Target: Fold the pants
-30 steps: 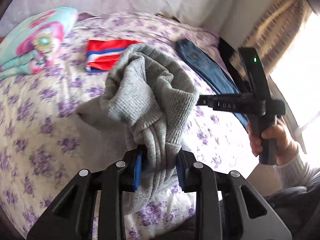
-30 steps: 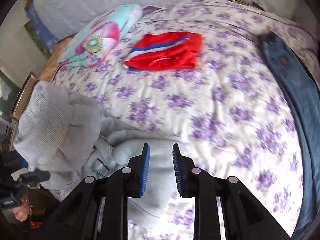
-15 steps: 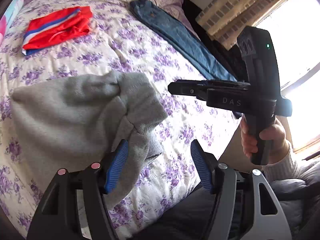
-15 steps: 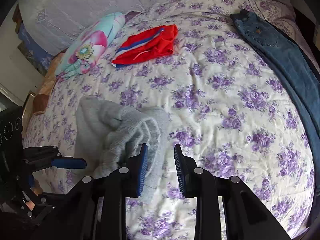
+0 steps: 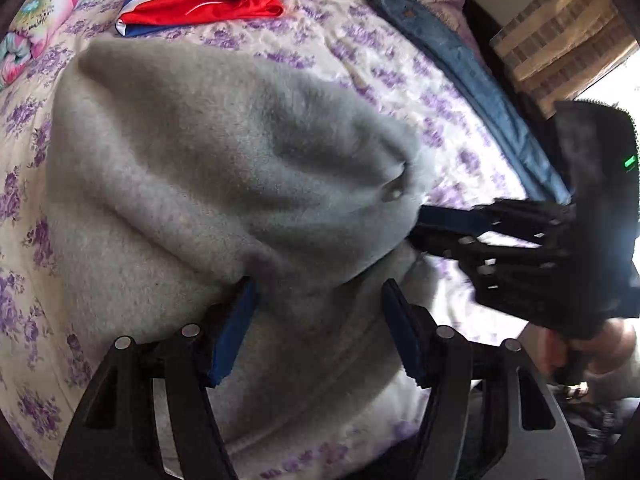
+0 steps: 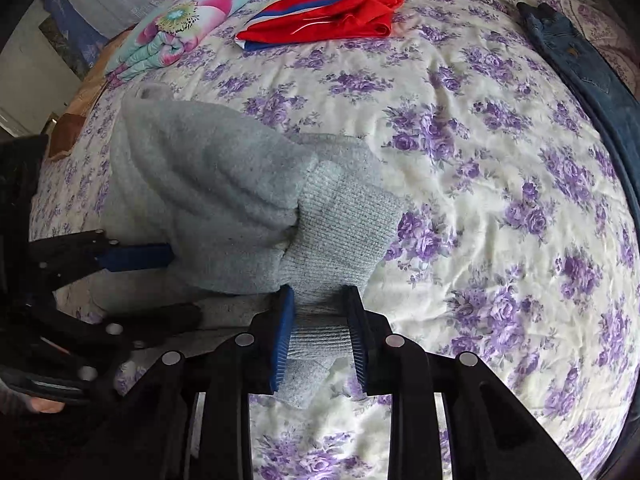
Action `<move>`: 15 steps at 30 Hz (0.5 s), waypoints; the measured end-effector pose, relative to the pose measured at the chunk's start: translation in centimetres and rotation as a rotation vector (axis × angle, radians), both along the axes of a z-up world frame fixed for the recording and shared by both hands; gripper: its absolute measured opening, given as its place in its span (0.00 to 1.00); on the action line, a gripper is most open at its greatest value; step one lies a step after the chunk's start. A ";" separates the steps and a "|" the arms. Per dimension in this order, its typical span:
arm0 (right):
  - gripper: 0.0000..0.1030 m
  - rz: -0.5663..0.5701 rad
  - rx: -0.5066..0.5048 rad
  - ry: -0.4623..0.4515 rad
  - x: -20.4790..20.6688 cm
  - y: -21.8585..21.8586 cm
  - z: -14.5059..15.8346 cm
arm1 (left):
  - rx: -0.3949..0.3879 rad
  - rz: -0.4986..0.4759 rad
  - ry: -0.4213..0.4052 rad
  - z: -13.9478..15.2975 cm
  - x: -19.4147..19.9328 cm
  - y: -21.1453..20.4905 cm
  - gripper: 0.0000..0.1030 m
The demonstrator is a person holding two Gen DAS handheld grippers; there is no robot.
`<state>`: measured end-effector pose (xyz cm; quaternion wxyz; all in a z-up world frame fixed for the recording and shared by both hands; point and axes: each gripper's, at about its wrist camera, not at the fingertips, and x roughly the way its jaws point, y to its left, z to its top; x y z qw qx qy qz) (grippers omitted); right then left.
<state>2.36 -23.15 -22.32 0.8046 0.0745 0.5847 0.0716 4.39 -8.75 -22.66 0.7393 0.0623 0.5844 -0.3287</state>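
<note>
The grey sweatpants (image 5: 208,168) lie bunched on the floral bedspread (image 6: 480,184), close in front of both grippers. My left gripper (image 5: 316,312) is open, its jaws wide apart with grey fabric lying between them. My right gripper (image 6: 320,320) has its blue pads on either side of the ribbed grey cuff (image 6: 340,224), which sits in the narrow gap. The right gripper's fingers (image 5: 480,224) reach into the cloth's right edge in the left wrist view. The left gripper also shows in the right wrist view (image 6: 136,258).
Folded red shorts (image 6: 324,16) lie at the far side of the bed. Blue jeans (image 6: 580,68) stretch along the right edge. A folded floral blanket (image 6: 180,28) sits far left. A window and brick wall (image 5: 560,40) are to the right.
My left gripper let go of the raised grey pants and opened wide; the pants dropped onto the bed. My right gripper moved in onto the ribbed cuff.
</note>
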 end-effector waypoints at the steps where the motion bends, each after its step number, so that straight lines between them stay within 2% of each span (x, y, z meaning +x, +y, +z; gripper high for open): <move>1: 0.27 0.010 0.013 0.008 0.2 0.0 0.4 | 0.022 -0.024 -0.039 -0.1 -0.5 -0.5 0.70; 3: 0.27 0.029 0.022 0.049 0.8 -0.2 1.2 | 0.062 -0.043 -0.060 0.6 -0.9 -1.2 0.70; 5: 0.27 0.024 0.068 0.058 1.3 -0.7 2.8 | 0.064 -0.044 -0.059 1.6 -0.9 -0.9 0.67; 7: 0.29 0.024 0.070 0.005 2.0 -0.9 5.6 | 0.024 -0.021 -0.061 3.1 -1.2 0.7 0.67; 9: 0.40 0.055 0.061 -0.074 3.5 -0.1 8.6 | -0.027 0.022 -0.069 4.5 -1.6 3.0 0.67; 12: 0.43 0.154 0.074 -0.154 6.9 3.3 11.1 | -0.052 0.098 -0.085 5.7 -2.5 6.4 0.67; 15: 0.43 0.301 0.091 -0.193 10.6 8.9 11.1 | -0.051 0.165 -0.075 5.7 -3.0 8.6 0.67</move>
